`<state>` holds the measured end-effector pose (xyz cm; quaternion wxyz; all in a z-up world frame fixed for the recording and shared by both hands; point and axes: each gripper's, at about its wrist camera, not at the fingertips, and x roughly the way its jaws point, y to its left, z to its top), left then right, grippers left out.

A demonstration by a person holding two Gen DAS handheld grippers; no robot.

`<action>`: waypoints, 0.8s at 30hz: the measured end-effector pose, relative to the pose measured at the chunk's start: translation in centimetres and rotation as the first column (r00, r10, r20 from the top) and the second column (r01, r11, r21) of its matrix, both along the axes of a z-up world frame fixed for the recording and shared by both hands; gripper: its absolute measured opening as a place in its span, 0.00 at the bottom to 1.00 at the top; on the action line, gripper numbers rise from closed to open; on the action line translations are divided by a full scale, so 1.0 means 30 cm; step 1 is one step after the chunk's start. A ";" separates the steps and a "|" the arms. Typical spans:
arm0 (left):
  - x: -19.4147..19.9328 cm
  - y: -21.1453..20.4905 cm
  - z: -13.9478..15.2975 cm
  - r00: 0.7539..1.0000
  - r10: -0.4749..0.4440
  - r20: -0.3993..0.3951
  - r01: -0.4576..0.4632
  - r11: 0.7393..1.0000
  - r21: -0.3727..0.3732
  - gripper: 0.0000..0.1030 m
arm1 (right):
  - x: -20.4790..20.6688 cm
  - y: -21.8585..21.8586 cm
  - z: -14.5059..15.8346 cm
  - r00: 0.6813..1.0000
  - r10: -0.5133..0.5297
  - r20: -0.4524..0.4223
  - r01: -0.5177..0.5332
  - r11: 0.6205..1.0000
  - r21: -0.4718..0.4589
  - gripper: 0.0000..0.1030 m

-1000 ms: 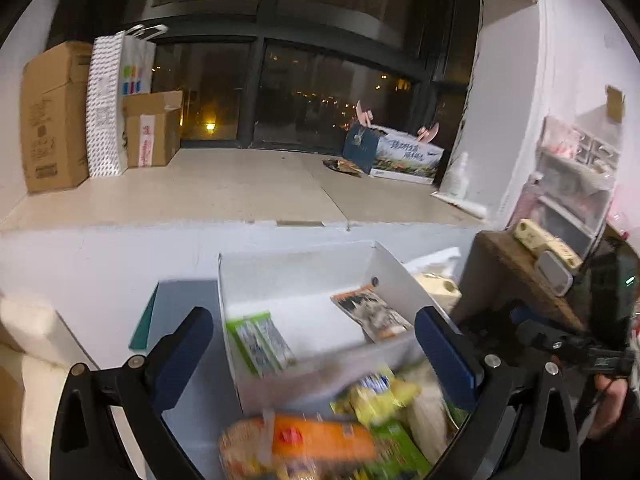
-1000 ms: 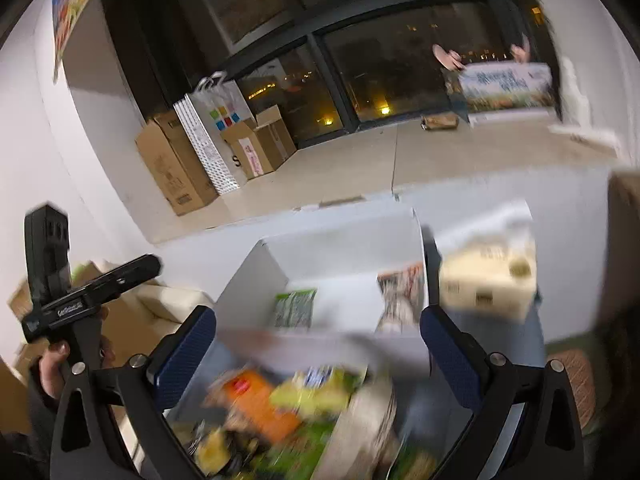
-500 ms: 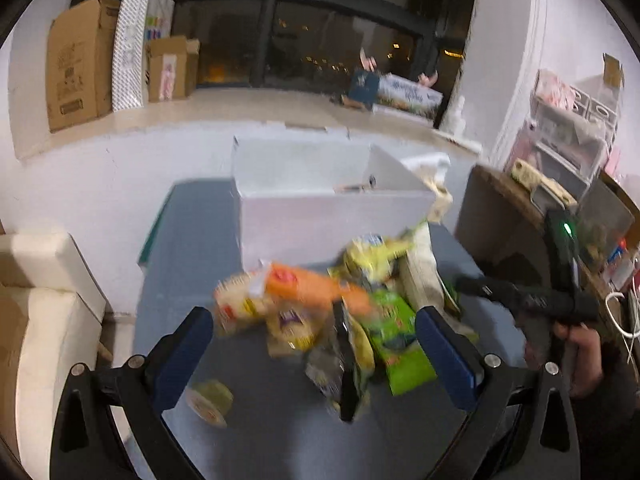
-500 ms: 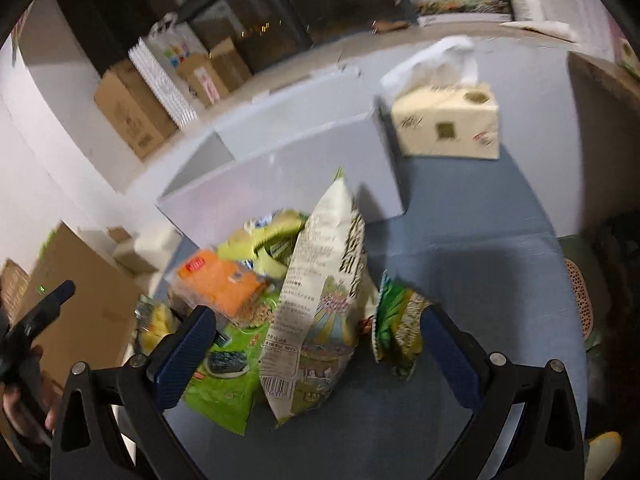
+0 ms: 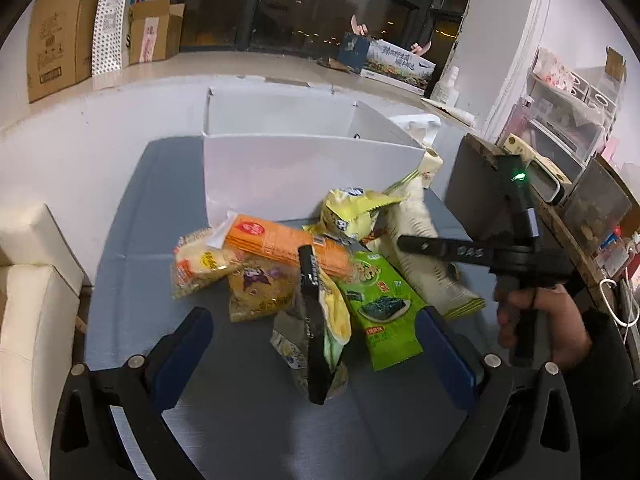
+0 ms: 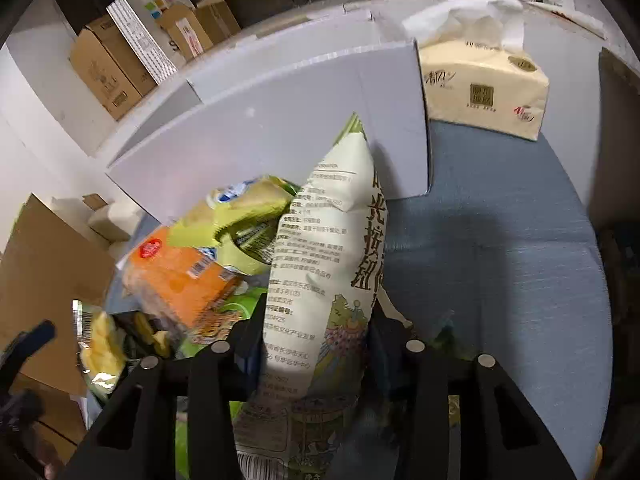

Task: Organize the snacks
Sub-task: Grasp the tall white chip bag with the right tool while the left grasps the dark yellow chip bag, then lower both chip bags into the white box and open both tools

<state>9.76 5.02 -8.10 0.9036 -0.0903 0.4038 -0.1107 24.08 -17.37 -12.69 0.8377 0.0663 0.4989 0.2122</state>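
Two tongs: right gripper (image 6: pixel 316 344) pinches the cream snack bag (image 6: pixel 324 264), left gripper (image 5: pixel 316 344) spread wide over the pile

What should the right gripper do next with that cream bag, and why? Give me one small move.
Probably lift it straight up. The right gripper is shut on the tall cream bag, which leans against the white box beside the orange pack. Raising it first should free it from the pile before it goes over the box wall. The left gripper is open.
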 end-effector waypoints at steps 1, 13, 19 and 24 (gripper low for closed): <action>0.008 -0.004 -0.009 1.000 -0.007 -0.012 0.007 1.000 -0.011 1.00 | -0.018 -0.016 0.021 1.000 -0.011 0.013 0.011 1.000 0.011 0.46; 0.164 -0.064 -0.155 0.989 -0.030 -0.148 0.031 0.999 0.009 0.62 | -0.233 -0.201 0.254 0.982 -0.125 0.145 0.091 0.971 0.221 0.46; 0.120 -0.029 -0.111 0.996 -0.026 -0.087 0.027 1.000 0.008 0.41 | -0.281 -0.199 0.266 0.985 -0.103 0.139 0.067 0.967 0.245 0.46; 0.050 0.024 -0.001 1.000 -0.027 0.005 0.027 0.999 -0.026 0.39 | -0.270 -0.165 0.273 0.986 -0.086 0.143 0.046 0.963 0.264 0.46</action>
